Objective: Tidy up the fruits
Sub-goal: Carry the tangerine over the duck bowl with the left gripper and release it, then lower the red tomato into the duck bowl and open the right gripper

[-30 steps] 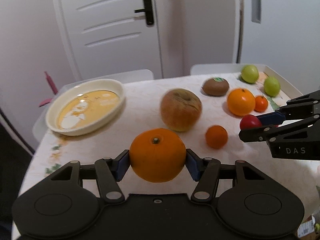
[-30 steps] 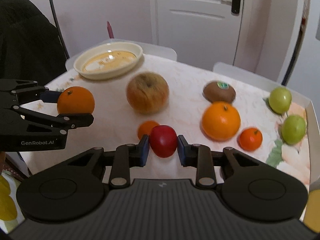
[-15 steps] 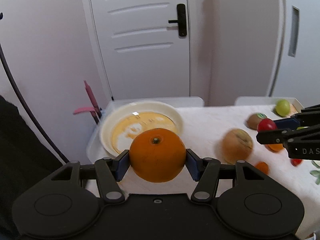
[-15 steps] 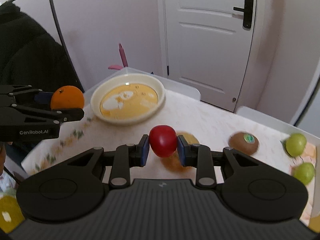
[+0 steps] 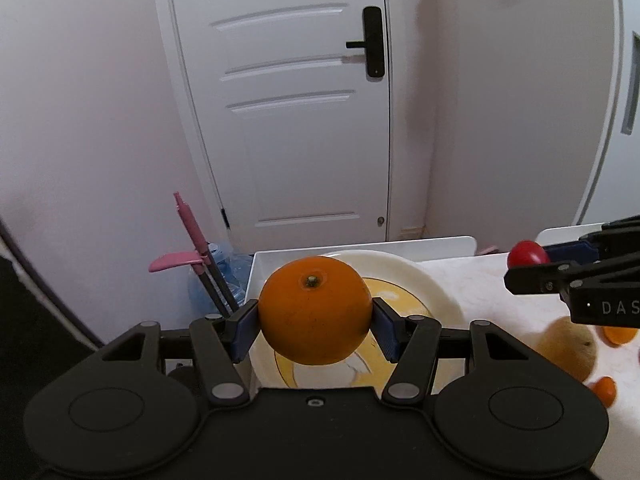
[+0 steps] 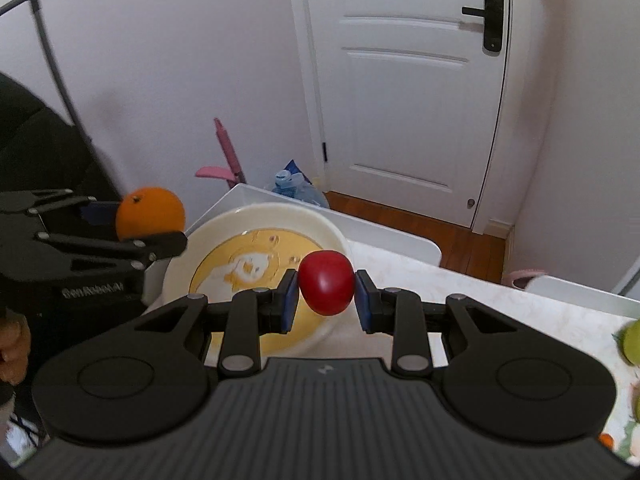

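- Left tool (image 5: 316, 330): its blue pads are pressed on either side of an orange (image 5: 315, 310), carried clear of the surface with the stem end up and turned toward the camera; the fruit is nearly round, with no marked long axis.
- Right tool (image 6: 326, 300): clamped narrowly on a small red fruit (image 6: 326, 282), also carried in the air; the fruit is slightly egg-shaped, its longer axis running from upper right to lower left in the right wrist view.
- Change from one second ago: both tools then hung over the loose fruits in the middle of the surface; both now stand higher and over the bowl (image 6: 264, 216), which has passed from the far left of each view to directly behind the held fruits. The grip of each is unchanged.
- Bowl: one, cream with a yellow printed floor, resting near the corner of the surface (image 6: 500, 300).
- Fruits in the left wrist view: one held orange, one held red fruit (image 5: 527, 253), one blurred brownish apple (image 5: 568, 346), two partly cut-off orange fruits (image 5: 604, 388) at the right edge.
- Background: one white door (image 5: 296, 120), one pink-handled implement (image 5: 192, 236) leaning by the wall.
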The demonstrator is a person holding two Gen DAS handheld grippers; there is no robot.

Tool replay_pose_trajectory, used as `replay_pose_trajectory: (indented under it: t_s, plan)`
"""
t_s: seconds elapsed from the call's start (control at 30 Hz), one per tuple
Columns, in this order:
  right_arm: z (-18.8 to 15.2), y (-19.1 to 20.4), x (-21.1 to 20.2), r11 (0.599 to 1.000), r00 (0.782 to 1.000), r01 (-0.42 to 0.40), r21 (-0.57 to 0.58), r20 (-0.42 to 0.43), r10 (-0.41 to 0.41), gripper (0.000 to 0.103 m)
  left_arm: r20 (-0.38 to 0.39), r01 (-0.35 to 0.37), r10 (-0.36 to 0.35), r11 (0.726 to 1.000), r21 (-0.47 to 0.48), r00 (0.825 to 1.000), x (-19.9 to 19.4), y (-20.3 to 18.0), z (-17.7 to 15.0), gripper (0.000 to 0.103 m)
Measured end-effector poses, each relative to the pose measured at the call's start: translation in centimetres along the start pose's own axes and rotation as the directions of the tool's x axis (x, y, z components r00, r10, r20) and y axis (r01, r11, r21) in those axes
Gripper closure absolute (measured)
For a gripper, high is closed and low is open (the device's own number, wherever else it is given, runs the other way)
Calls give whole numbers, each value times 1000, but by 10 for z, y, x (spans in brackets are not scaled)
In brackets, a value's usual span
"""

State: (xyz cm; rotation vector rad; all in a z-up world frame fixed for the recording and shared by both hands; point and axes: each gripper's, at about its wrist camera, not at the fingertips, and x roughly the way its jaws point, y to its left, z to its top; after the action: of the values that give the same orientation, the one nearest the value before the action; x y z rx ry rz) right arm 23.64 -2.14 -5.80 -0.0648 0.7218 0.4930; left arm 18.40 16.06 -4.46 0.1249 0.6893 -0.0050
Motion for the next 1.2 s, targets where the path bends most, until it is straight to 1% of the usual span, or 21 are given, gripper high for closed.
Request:
replay_pose_trajectory:
  t_s: [0.2,0.4,0.6,0.7,0.8,0.87,0.93,0.97,1.03,1.13,1.2]
  plan:
    - [13,-1,39,998,999,36,42,-22,-35,59,-23,29,-28,999,32,999,39,7,2,40]
    - [14,-5,66,996,997,64,58,-56,-61,58,-59,63,-59,996,61,997,79,8,5,40]
    - [17,-9,80,992,993,93,85,-82,-86,58,-95,91,-82,992,89,992,111,2,4,40]
    - [17,-13,83,990,991,103,95,-92,-94,58,-110,101,-89,988,116,990,120,-2,0,40]
    - [18,-14,84,989,991,110,95,-91,-102,58,-119,96,-79,986,138,990,125,-5,4,39]
    - [20,-15,84,989,991,111,103,-90,-101,58,-113,98,-81,984,150,990,123,-4,3,35]
    - [23,-15,85,989,991,107,105,-88,-98,58,-92,85,-71,984,158,993,119,-1,5,15]
    - [24,-15,85,989,992,104,103,-87,-95,59,-82,81,-69,984,157,994,116,0,6,12]
    - [25,-14,86,991,992,94,96,-88,-86,59,-84,88,-76,986,144,994,108,4,6,10]
    - [25,-12,88,995,993,75,72,-94,-68,59,-103,107,-98,990,88,990,97,10,2,9]
    - [24,-8,90,997,994,58,51,-101,-52,59,-111,108,-100,992,65,989,90,15,-1,9]
